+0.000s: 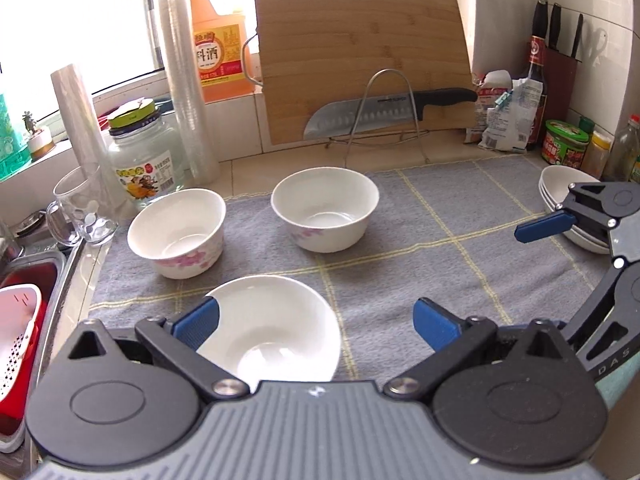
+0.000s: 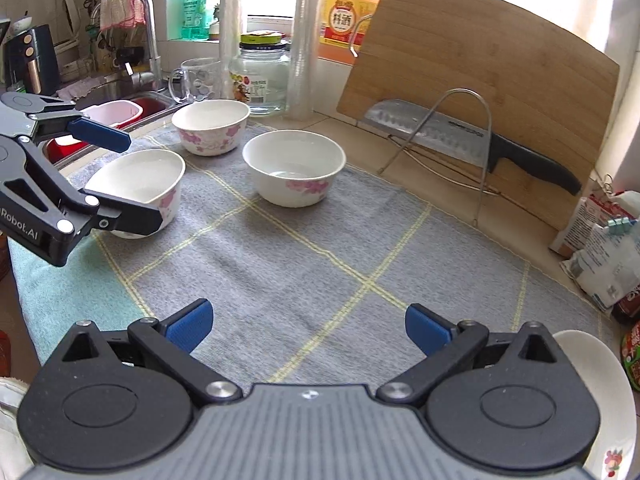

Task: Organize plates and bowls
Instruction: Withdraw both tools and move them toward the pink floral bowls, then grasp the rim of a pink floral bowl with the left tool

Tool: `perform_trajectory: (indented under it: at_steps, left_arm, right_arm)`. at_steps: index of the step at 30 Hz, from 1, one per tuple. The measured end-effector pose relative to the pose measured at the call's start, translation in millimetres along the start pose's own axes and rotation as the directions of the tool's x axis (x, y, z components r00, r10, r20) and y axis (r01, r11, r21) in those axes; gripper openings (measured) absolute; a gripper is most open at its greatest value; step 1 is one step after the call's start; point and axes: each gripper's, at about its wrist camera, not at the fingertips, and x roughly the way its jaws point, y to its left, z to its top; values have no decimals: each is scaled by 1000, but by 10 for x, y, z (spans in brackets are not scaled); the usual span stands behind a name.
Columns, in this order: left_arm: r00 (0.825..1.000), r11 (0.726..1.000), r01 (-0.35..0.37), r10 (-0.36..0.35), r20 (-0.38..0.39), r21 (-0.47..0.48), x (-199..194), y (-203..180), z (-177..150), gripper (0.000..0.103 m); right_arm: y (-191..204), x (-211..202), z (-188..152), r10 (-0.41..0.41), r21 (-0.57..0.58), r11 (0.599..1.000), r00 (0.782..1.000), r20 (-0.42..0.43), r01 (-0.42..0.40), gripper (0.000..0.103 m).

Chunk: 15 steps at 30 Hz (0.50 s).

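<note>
At far left we note a sink (image 2: 120,92) with a red-and-white colander basket (image 1: 20,320) in it. Just right of it, on the counter, stand a glass mug (image 1: 80,208) and a lidded glass jar (image 1: 144,160). On the grey checked mat (image 1: 420,240) we count three white floral bowls: near bowl (image 1: 276,320), left rear bowl (image 1: 178,232), centre rear bowl (image 1: 325,208), all upright, apart from one another. Left gripper (image 1: 316,322): fingers spread wide, holding nothing; its left pad (image 1: 196,320) overlaps the near bowl's rim, contact we cannot confirm. Behind the mat, a bamboo cutting board (image 1: 360,48) leans upright, with a knife (image 1: 384,114) in a wire rack (image 1: 384,120). Right gripper (image 2: 308,326): also spread, empty, over bare mat. At far right, a stack of white dishes (image 1: 554,188) sits on the mat's edge.
</note>
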Motion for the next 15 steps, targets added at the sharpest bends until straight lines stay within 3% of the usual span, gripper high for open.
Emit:
perform_trajectory:
  at_steps: [7,15]
  left_arm:
    - [998,1000,13,-11,-64,24,125,641,-159,102]
    - [989,998,58,-55,-136,22,344,853,-178,101]
  right_arm:
    - [679,362,258,107,-55,993,994,-19,-108,103]
    - [1049,620,440,160,-106,981,987,-28,-162,103]
